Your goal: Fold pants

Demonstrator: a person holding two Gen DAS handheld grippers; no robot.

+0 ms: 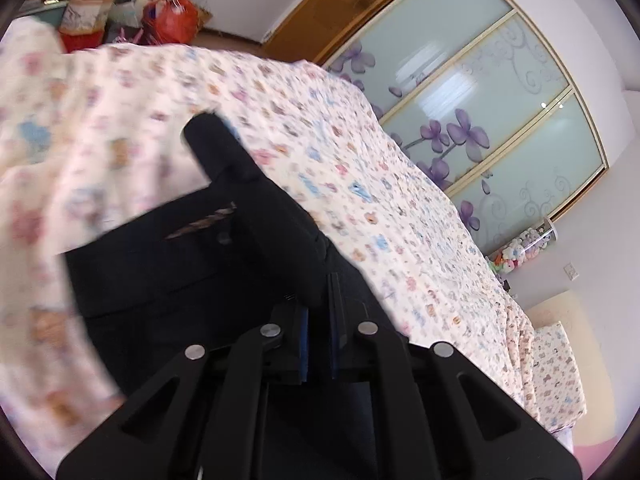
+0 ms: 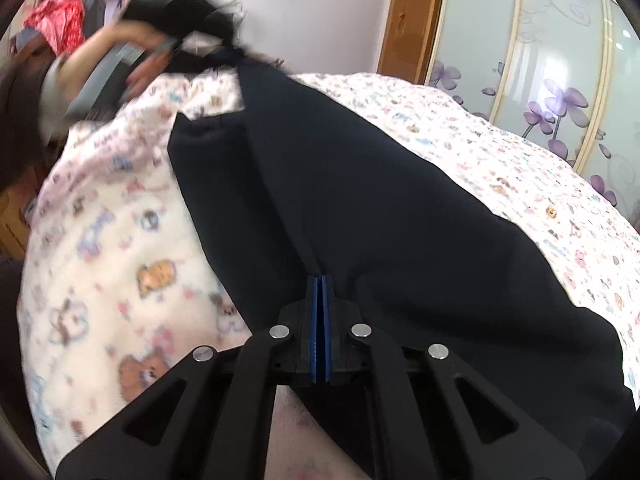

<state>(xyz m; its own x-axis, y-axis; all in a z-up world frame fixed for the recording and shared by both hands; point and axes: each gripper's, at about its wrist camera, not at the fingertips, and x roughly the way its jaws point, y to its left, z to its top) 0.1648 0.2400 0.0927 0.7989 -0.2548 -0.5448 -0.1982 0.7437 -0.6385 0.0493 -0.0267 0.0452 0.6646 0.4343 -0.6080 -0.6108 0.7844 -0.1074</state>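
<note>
Dark cloth fills the foreground of the left wrist view: the left gripper point(image 1: 318, 316) has its jaws drawn nearly together with a fold of the black pants point(image 1: 168, 280) bunched up between the blue pads, so it is gripping the garment. From the jaws the fabric rises in a ridge to a rounded end out ahead, over the patterned bedsheet point(image 1: 400, 216), while the pocketed part of the pants lies flat on the bed to the left.

Closed jaws also lead the right wrist view: the right gripper point(image 2: 319, 320) has its pads pressed together, pinching a crease of the pants point(image 2: 360, 184) where the cloth meets them. From there the garment runs away across the bedsheet point(image 2: 120, 240) as one long dark spread, its far end lifted off the bed at the top left, where a blurred hand point(image 2: 132, 46) holds the other gripper.

By my judgement the fold is only starting: both ends are gripped and one is raised, yet no layer is laid over another.
</note>
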